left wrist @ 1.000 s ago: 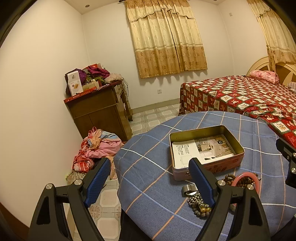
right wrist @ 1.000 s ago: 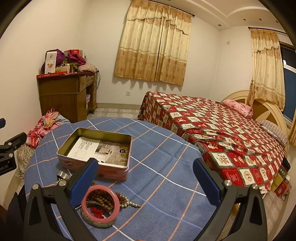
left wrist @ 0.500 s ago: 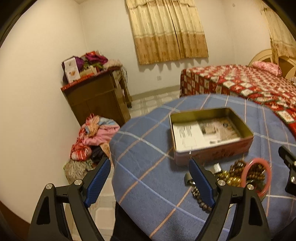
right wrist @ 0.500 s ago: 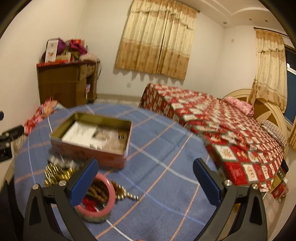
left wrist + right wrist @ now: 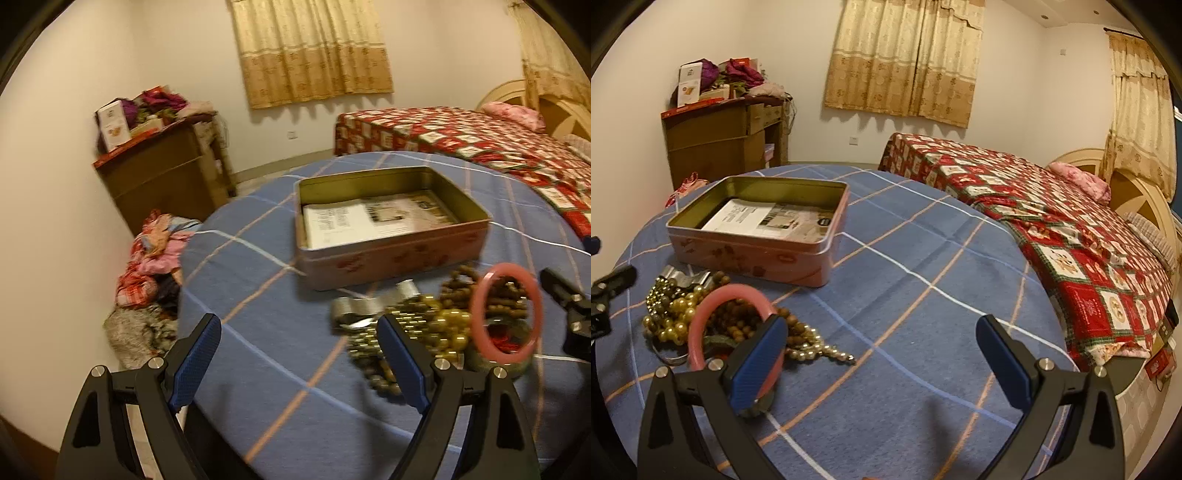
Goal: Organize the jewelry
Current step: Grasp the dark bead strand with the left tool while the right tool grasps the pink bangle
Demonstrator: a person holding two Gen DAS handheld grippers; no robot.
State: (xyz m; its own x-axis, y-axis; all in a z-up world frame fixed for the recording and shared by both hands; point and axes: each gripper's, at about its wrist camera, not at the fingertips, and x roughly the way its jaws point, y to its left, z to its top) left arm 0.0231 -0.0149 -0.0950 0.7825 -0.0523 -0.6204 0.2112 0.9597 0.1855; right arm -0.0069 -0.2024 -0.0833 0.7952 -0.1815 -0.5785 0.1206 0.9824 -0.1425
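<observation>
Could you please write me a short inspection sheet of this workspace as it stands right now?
Surface: round table under a blue plaid cloth.
Job's things: open pink tin with printed paper inside; jewelry pile beside it, including a pink bangle, gold beads and brown beads.
Clutter: nothing seen on the table besides these.
Claws: left claw open, empty; right claw open, empty, near the bangle.
Cables: nothing seen.
Surroundings: bed, curtains, loaded wooden cabinet, clothes heaped on the floor.
</observation>
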